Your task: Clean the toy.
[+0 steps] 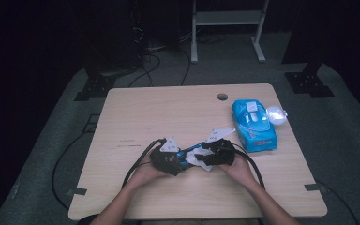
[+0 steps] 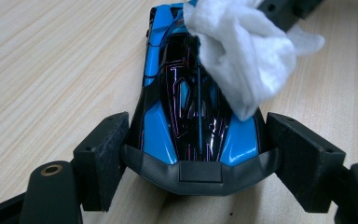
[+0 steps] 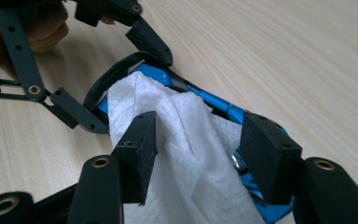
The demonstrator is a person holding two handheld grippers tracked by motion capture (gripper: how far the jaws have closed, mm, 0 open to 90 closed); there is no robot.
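A blue and black toy car (image 2: 186, 116) lies on the wooden table (image 1: 168, 108), and its black rear spoiler sits between the pads of my left gripper (image 2: 198, 154). Both pads touch the car's sides. A white wipe (image 2: 242, 56) is draped over the car's front half. In the right gripper view the wipe (image 3: 186, 154) lies between the spread jaws of my right gripper (image 3: 200, 140), whose right pad stands clear of the cloth. In the high view the left gripper (image 1: 180, 159) and right gripper (image 1: 202, 157) face each other over the car (image 1: 191, 151).
A blue pack of wipes (image 1: 254, 124) lies to the right on the table, with a crumpled pale scrap (image 1: 276, 114) at its far corner. A round cable hole (image 1: 222, 97) sits near the far edge. Cables trail from both grippers.
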